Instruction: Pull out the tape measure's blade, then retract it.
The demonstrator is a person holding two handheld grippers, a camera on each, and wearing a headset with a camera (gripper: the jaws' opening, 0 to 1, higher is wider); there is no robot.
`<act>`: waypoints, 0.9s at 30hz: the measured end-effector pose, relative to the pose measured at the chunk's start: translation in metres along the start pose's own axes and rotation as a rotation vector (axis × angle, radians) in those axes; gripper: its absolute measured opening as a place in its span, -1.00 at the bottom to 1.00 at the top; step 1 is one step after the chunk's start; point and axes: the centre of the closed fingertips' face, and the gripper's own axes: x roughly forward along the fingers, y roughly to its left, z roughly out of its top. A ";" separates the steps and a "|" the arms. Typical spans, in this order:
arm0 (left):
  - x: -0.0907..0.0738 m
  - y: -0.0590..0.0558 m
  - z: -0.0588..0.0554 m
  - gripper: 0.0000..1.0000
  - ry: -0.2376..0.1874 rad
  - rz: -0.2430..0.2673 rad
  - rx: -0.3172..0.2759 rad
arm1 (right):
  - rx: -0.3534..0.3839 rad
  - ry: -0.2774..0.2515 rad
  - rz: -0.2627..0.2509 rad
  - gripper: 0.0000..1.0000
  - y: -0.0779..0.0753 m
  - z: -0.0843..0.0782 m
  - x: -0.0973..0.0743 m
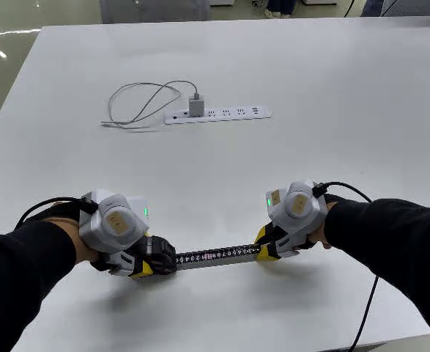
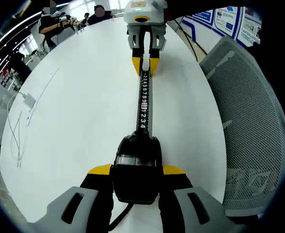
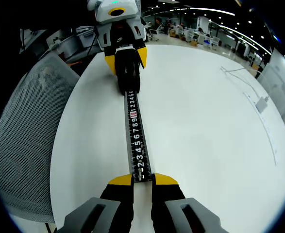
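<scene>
Hovering low over the table (image 1: 288,147), the left gripper (image 1: 143,265) clamps the tape measure (image 2: 137,165) while the right gripper (image 3: 142,180) pinches the tip of its blade (image 1: 218,255). A slipped pinch could whip the blade back.

Upper centre, head view: we see the power strip (image 1: 218,114) on the table (image 1: 332,88), the charger (image 1: 195,107) on its left end, and the cable (image 1: 138,103) to its left.
Lower left: the tape measure case (image 1: 158,255) sits between the jaws of the left gripper (image 1: 150,255).
Lower centre: the blade (image 1: 218,255) runs right from the case to the right gripper (image 1: 263,244), whose jaws pinch its end.
</scene>
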 end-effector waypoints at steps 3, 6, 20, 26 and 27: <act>0.000 0.000 0.000 -0.39 0.000 0.000 0.000 | 0.003 -0.002 -0.001 -0.83 0.000 -0.001 -0.001; 0.000 0.000 0.000 -0.39 0.000 0.001 -0.001 | 0.007 -0.002 -0.002 -0.83 -0.001 -0.002 -0.001; 0.001 0.001 0.000 -0.39 0.000 0.002 -0.003 | 0.029 -0.001 -0.003 -0.82 -0.003 -0.010 -0.006; 0.001 0.001 0.001 -0.39 0.002 0.000 -0.001 | 0.034 0.001 -0.005 -0.82 -0.002 -0.014 -0.009; 0.001 0.001 0.001 -0.39 0.002 -0.001 -0.001 | 0.035 0.001 -0.006 -0.82 -0.002 -0.015 -0.009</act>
